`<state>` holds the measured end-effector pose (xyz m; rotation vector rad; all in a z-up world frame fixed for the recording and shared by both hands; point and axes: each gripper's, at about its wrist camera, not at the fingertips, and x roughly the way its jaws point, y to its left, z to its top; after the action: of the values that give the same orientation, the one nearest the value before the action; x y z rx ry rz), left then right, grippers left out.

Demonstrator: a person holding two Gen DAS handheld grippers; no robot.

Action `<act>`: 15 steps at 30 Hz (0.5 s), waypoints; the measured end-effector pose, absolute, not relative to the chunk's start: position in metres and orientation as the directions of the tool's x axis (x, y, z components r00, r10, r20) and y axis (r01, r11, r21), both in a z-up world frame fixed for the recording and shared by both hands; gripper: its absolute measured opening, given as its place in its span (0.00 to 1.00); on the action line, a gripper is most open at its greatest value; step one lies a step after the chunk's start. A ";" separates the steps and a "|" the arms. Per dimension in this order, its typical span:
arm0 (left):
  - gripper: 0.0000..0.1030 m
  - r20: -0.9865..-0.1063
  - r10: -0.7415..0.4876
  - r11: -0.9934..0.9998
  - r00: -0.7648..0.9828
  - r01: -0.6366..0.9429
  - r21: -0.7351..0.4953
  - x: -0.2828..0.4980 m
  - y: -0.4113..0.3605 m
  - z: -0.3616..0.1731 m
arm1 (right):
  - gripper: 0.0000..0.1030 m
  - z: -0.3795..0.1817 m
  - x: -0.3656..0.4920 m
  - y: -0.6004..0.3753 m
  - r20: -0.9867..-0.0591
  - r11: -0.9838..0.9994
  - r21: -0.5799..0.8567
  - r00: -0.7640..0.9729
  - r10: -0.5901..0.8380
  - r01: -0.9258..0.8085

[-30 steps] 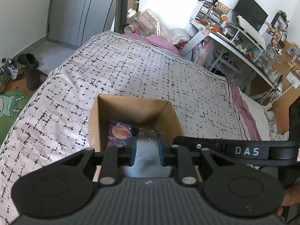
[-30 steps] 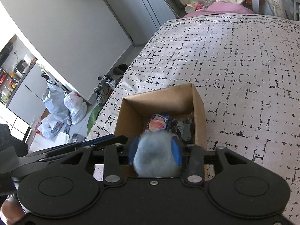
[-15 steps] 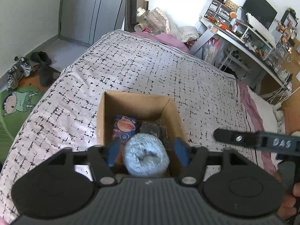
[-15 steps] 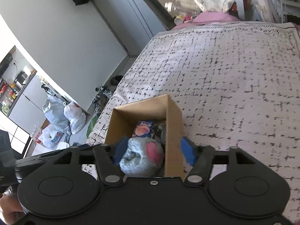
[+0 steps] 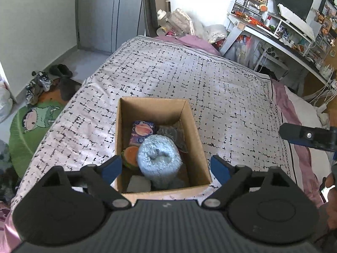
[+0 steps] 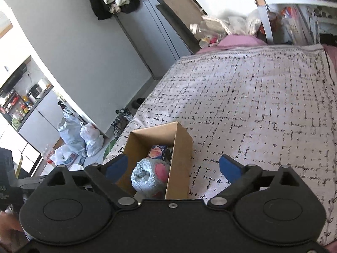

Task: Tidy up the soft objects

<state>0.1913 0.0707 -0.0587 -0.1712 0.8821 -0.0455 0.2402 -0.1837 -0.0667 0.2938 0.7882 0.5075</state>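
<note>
Both claws, the left claw [image 5: 166, 167] and right claw [image 6: 173, 168], hang spread and empty above the cardboard box [image 5: 195, 139], where the blue fluffy roll [image 5: 159, 158] lies, seemingly stowed.

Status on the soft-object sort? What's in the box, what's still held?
Done: the fluffy blue roll sits in the cardboard box on the bed, beside a planet-print pouch and an orange plush. In hand: nothing; the left hand-held gripper and right hand-held gripper are both open. Left: no loose soft items visible on the bedspread.
</note>
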 end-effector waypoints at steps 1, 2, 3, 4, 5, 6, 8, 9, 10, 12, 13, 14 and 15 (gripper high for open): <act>0.91 -0.762 -0.100 0.987 0.640 -0.032 -0.156 0.188 0.068 -0.055 | 0.96 -0.065 0.238 -0.188 -0.593 0.840 0.429 0.597 0.540 -0.333; 0.91 -0.761 -0.090 0.989 0.643 -0.033 -0.145 0.185 0.066 -0.052 | 0.97 -0.063 0.235 -0.192 -0.589 0.837 0.426 0.598 0.544 -0.343; 0.92 -0.761 -0.081 0.990 0.644 -0.035 -0.135 0.181 0.064 -0.049 | 0.99 -0.062 0.232 -0.196 -0.585 0.835 0.425 0.598 0.548 -0.349; 0.92 -0.761 -0.079 0.990 0.644 -0.035 -0.133 0.179 0.063 -0.047 | 1.00 -0.060 0.230 -0.201 -0.582 0.834 0.426 0.599 0.550 -0.352; 0.92 -0.760 -0.081 0.990 0.645 -0.037 -0.137 0.176 0.062 -0.044 | 1.00 -0.058 0.227 -0.205 -0.577 0.831 0.429 0.601 0.553 -0.354; 0.92 -0.757 -0.082 0.989 0.648 -0.040 -0.141 0.172 0.062 -0.041 | 1.00 -0.056 0.224 -0.210 -0.571 0.828 0.431 0.603 0.558 -0.358; 0.93 -0.750 -0.081 0.989 0.656 -0.042 -0.144 0.164 0.058 -0.035 | 1.00 -0.052 0.218 -0.218 -0.561 0.826 0.429 0.609 0.561 -0.365; 0.94 -0.747 -0.080 0.989 0.660 -0.043 -0.143 0.161 0.056 -0.032 | 1.00 -0.050 0.215 -0.221 -0.558 0.826 0.425 0.612 0.561 -0.369; 0.95 -0.745 -0.081 0.989 0.662 -0.042 -0.145 0.158 0.054 -0.029 | 1.00 -0.049 0.213 -0.225 -0.557 0.829 0.420 0.615 0.558 -0.371; 0.98 -0.738 -0.091 0.987 0.669 -0.039 -0.157 0.151 0.049 -0.025 | 1.00 -0.046 0.207 -0.232 -0.559 0.834 0.410 0.621 0.549 -0.369; 0.98 -0.734 -0.096 0.986 0.672 -0.037 -0.162 0.148 0.047 -0.022 | 1.00 -0.045 0.205 -0.234 -0.558 0.834 0.409 0.622 0.549 -0.369; 0.99 -0.732 -0.098 0.986 0.675 -0.035 -0.164 0.145 0.044 -0.020 | 1.00 -0.044 0.203 -0.237 -0.557 0.834 0.409 0.623 0.549 -0.370; 1.00 -0.729 -0.100 0.986 0.677 -0.033 -0.165 0.141 0.041 -0.019 | 1.00 -0.042 0.199 -0.240 -0.554 0.835 0.406 0.626 0.549 -0.372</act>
<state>0.1411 0.0415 -0.0187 -0.1698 0.8275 -0.0377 0.1993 -0.2404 -0.0422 0.2636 0.7207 0.5354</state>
